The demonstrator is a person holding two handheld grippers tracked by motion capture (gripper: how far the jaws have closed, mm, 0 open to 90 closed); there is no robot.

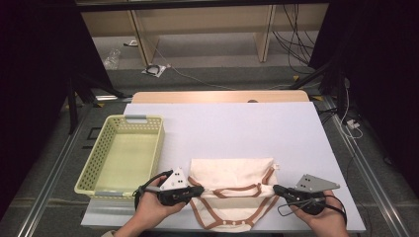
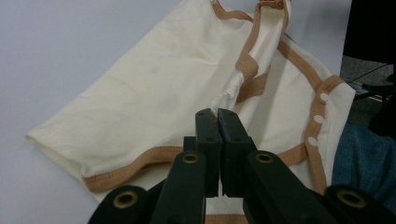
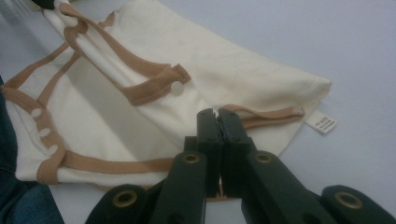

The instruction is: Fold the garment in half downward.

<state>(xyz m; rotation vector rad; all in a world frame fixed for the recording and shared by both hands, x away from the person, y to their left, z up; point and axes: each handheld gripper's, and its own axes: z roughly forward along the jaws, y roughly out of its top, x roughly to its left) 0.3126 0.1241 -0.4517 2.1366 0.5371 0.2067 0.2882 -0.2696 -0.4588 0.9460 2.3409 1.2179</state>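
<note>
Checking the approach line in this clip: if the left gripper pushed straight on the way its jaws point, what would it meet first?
The left gripper, shut on the cream garment, points across it toward the right gripper. Straight on, it would first meet the garment's bunched brown-trimmed fold, though depth is hard to judge.

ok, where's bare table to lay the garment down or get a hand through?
Free: the wide white stretch of table beyond the garment, from the basket across to the right edge, and the strip right of the garment. The basket is empty too. Crowded: the near edge, where the left gripper and right gripper pinch the garment.
</note>
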